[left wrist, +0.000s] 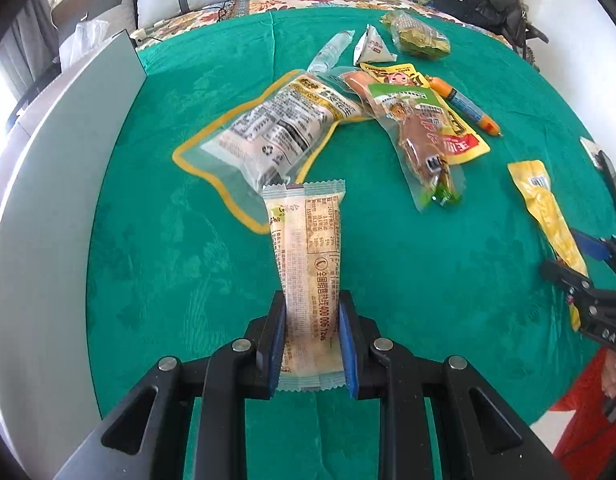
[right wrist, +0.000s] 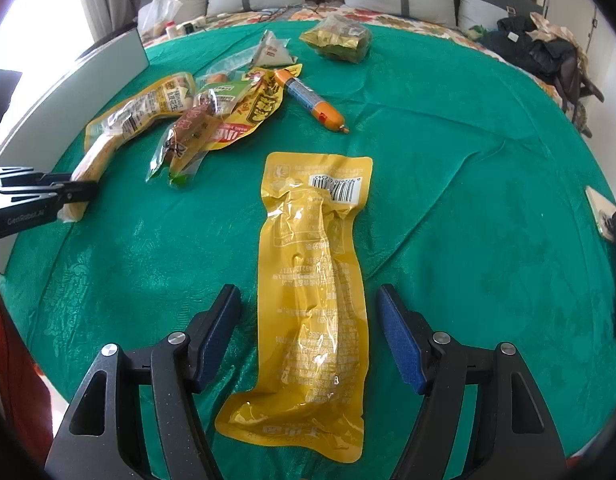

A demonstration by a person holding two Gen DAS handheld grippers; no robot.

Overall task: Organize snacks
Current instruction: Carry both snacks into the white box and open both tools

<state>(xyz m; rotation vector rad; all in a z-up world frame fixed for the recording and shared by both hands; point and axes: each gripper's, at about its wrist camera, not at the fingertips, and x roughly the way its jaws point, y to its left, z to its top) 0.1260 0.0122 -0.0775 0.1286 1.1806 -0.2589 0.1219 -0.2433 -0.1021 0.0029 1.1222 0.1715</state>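
1. Snacks heaped mid-counter: label-printed pouch (left wrist: 268,136), drumstick pack (left wrist: 419,140), orange sausage stick (left wrist: 465,106), triangular packet (left wrist: 369,46), green packet (left wrist: 417,34).
2. Green cloth (right wrist: 487,208) bare right of the yellow pouch (right wrist: 311,292) through to the far right edge; grey panel (left wrist: 48,184) standing along the left edge.
3. Left tool (left wrist: 312,344) clamped on a beige snack bar (left wrist: 308,264), bar pointing forward between the pads.
4. Right tool (right wrist: 309,336) spread apart, one pad on each side of the yellow pouch, neither touching it.
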